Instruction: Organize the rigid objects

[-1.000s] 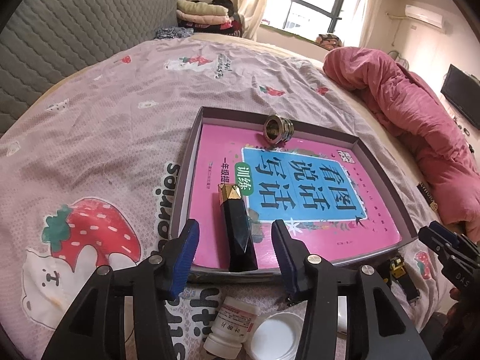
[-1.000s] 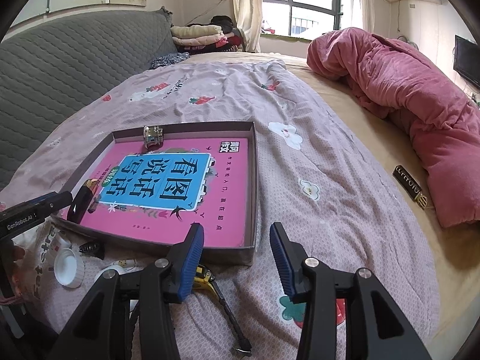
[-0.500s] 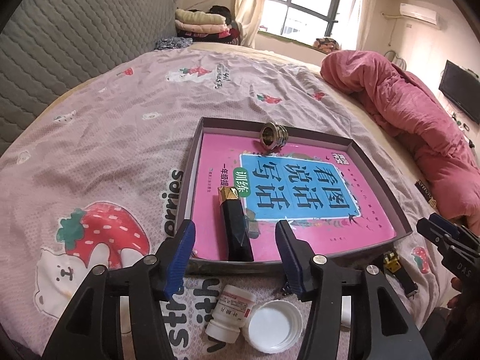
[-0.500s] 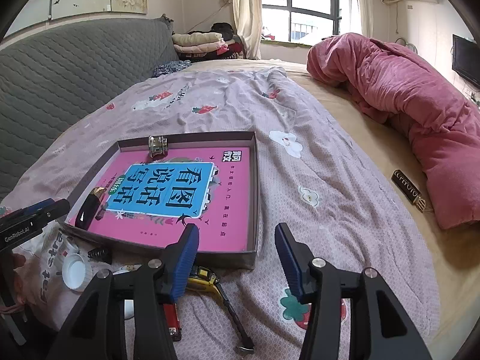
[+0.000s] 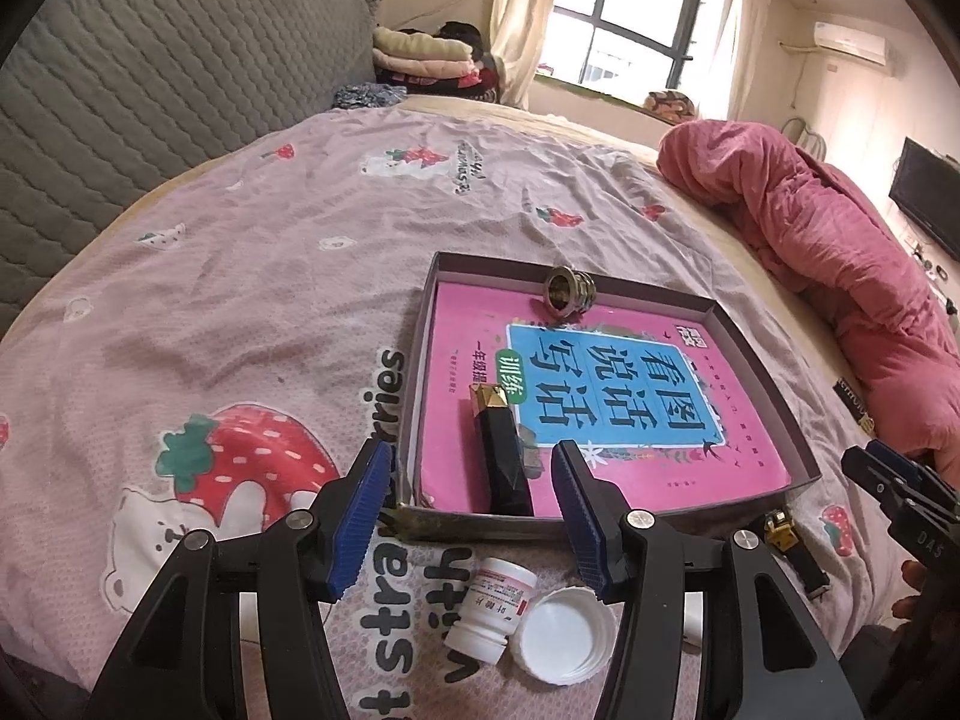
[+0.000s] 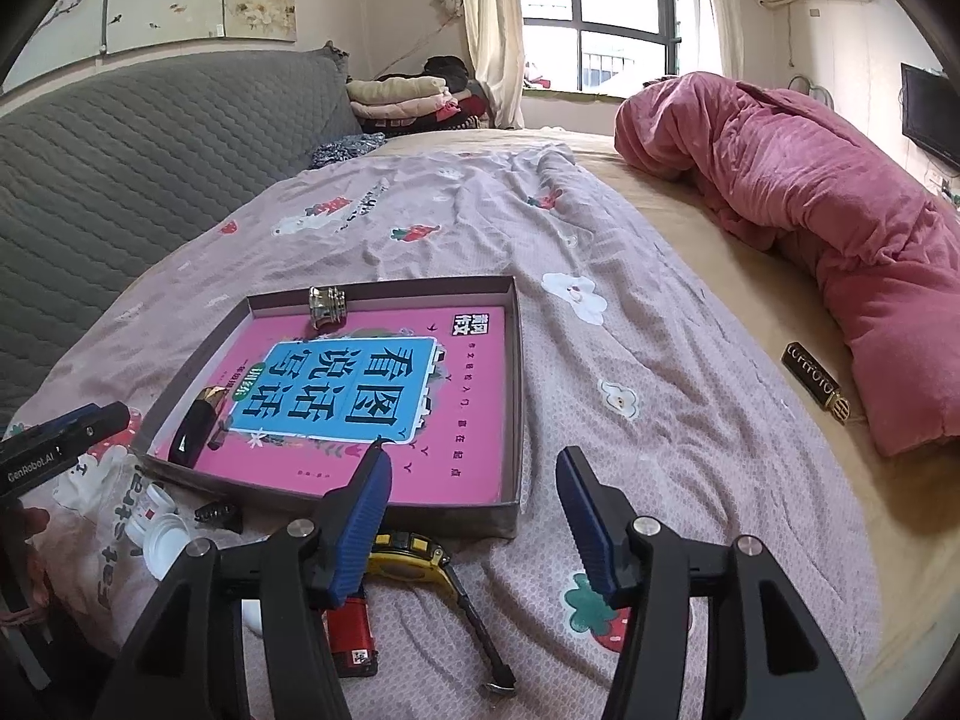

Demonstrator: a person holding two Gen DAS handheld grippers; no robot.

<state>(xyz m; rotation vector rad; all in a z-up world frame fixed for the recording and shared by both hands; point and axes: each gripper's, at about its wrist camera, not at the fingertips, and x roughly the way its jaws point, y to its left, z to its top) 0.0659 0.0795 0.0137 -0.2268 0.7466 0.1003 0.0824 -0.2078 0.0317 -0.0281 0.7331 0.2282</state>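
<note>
A shallow box tray (image 5: 753,345) (image 6: 511,402) lies on the bed with a pink book in it. In the tray are a black lipstick with a gold cap (image 5: 503,450) (image 6: 195,423) and a metal ring fitting (image 5: 568,291) (image 6: 327,303). My left gripper (image 5: 471,504) hangs open just before the tray's near edge, above a small white pill bottle (image 5: 493,606) and its loose white cap (image 5: 564,627). My right gripper (image 6: 474,510) is open over the tray's near corner. Below it lie a yellow watch (image 6: 414,555), a red lighter (image 6: 354,639) and a black hair clip (image 6: 217,513).
A dark tube with gold lettering (image 6: 816,381) lies on the beige sheet beside the rolled pink blanket (image 6: 810,210). A grey quilted headboard (image 5: 120,108) stands at the left. Folded clothes (image 6: 408,99) are stacked under the window. A person's hand (image 5: 918,588) holds the other gripper.
Both grippers have drawn back and up from the tray, staying open. The pill bottle, cap and red lighter have come into fuller view.
</note>
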